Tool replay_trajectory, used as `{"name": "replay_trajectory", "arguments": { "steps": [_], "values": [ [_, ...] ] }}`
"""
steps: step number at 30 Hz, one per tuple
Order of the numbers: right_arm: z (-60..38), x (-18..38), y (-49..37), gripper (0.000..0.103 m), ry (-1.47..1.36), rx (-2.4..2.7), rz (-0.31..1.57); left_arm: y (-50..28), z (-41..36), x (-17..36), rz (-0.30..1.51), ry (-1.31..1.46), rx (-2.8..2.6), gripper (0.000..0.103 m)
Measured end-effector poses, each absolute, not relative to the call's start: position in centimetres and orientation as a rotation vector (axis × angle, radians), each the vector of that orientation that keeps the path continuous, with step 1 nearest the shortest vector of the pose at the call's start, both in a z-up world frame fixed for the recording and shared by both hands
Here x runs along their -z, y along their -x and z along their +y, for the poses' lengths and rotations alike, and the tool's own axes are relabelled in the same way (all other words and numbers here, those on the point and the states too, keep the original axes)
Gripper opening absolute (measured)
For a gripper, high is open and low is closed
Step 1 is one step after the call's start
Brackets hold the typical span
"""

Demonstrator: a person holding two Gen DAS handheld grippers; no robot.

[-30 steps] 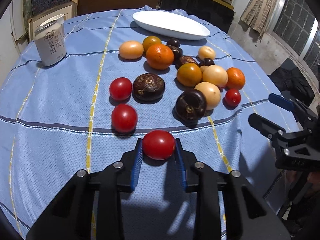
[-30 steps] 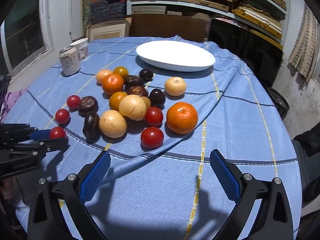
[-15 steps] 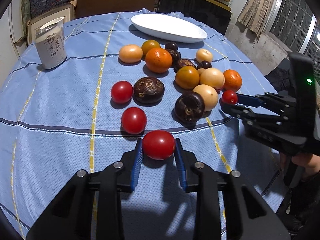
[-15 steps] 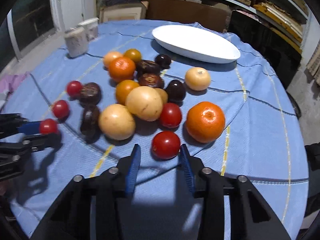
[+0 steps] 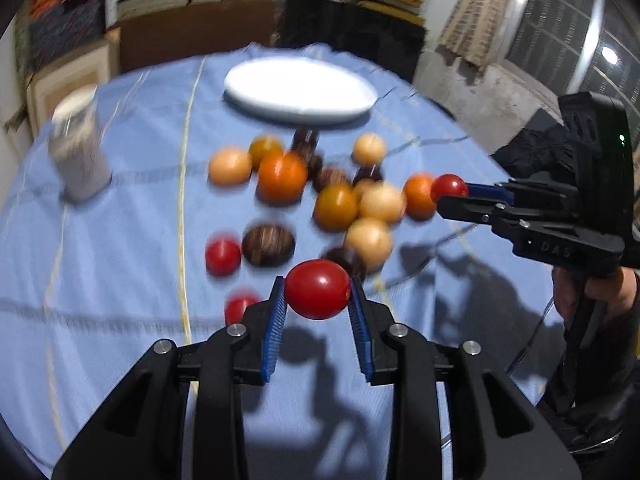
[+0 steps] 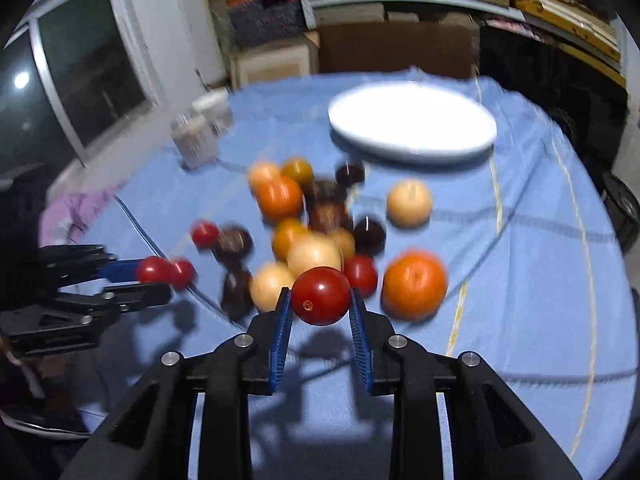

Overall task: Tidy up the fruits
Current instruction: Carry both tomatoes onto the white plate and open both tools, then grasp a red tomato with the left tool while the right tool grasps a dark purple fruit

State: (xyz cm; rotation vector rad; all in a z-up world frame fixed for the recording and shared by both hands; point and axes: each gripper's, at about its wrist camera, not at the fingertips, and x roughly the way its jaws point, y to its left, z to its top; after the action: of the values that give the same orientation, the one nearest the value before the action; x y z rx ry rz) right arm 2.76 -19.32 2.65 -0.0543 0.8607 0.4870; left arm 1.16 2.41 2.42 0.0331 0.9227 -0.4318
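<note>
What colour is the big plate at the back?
White. The plate shows best in the right wrist view.

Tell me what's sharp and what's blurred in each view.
Left wrist view: the gripped tomato is sharp; the plate, can and loose fruit are motion-blurred. Right wrist view: its tomato is sharp; the table behind smears, and edges bend.

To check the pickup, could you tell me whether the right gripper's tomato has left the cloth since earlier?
Yes: the tomato has risen off the blue tablecloth, clamped in the closing right gripper.
</note>
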Motion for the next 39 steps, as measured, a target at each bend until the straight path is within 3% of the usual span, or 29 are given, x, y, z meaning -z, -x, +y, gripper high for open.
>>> {"name": "replay_trajectory", "arguments": {
  "steps": [7, 15, 19, 21, 25, 30, 39],
  "values": [
    [-19.6, -5.8, -13.5, 0.029, 0.114, -0.394, 0.783, -12.9, -1.8, -6.1, 0.889, -0.136, 0.420, 0.030],
    [-20.2, 0.5, -25.4, 0.030, 0.036, -0.336, 0.931, -27.8, -5.3, -1.0, 1.037, -0.081, 0.378, 0.031],
    [-20.8, 1.7, -27.1, 0.033, 0.011, -0.319, 0.947, -30.7, -5.3, 0.7, 1.040, -0.048, 0.326, 0.057],
    [-21.8, 1.3, -26.7, 0.040, -0.042, -0.333, 0.925, -30.7, -4.7, 0.2, 1.021, 0.002, 0.336, 0.062],
    [-23.5, -0.2, -24.5, 0.044, -0.086, -0.333, 0.887, -28.9, -4.1, -1.5, 0.979, -0.004, 0.345, 0.071],
    [-25.9, -2.2, -17.6, 0.060, -0.125, -0.342, 0.829, -22.5, -2.5, -4.0, 0.925, -0.045, 0.367, 0.078],
    [-26.5, -0.4, -5.9, 0.066, -0.121, -0.307, 0.847, -9.5, 2.0, -3.2, 0.897, -0.061, 0.324, 0.083]
  ]
}}
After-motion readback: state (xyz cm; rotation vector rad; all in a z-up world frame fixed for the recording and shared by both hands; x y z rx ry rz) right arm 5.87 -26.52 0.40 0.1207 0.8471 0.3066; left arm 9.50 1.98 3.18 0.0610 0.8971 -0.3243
